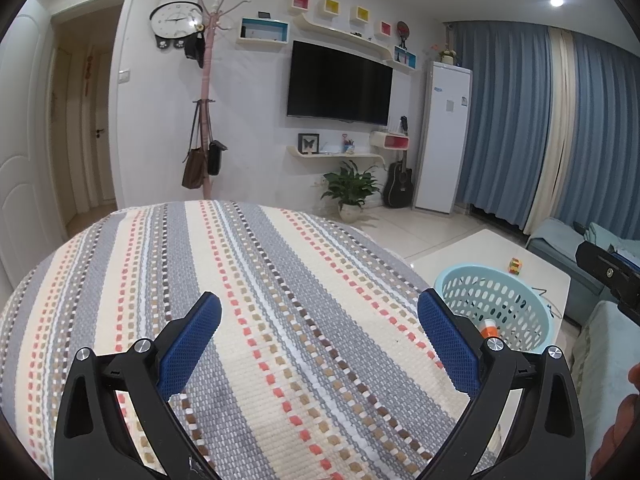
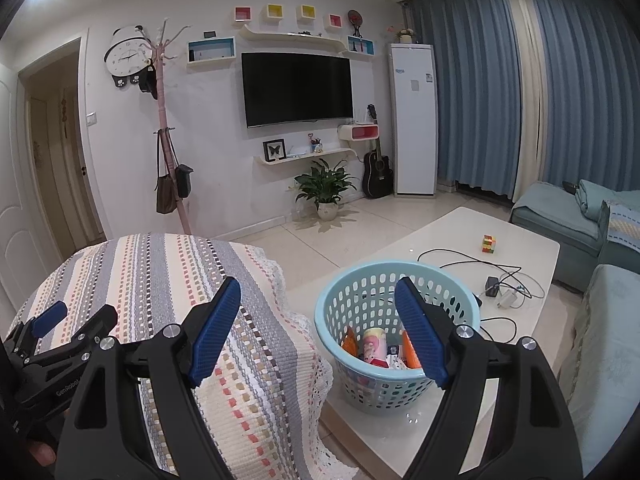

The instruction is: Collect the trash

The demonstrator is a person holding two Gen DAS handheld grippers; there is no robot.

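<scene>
A light-blue perforated basket (image 2: 352, 300) stands on the white coffee table (image 2: 440, 232) and holds several pieces of trash (image 2: 376, 346), among them a cup and orange wrappers. My right gripper (image 2: 318, 300) is open and empty, above the basket's left rim and the striped cover (image 2: 160, 280). My left gripper (image 1: 320, 312) is open and empty over the striped cover (image 1: 260, 280). The basket (image 1: 516, 300) is to its right there. The left gripper also shows in the right wrist view (image 2: 52, 316), at lower left.
A puzzle cube (image 2: 488, 245), cables and chargers (image 2: 504, 292) lie on the table. Blue-green sofas (image 2: 568, 216) stand at the right. A plant (image 2: 326, 192), a guitar, a coat rack and a TV line the far wall.
</scene>
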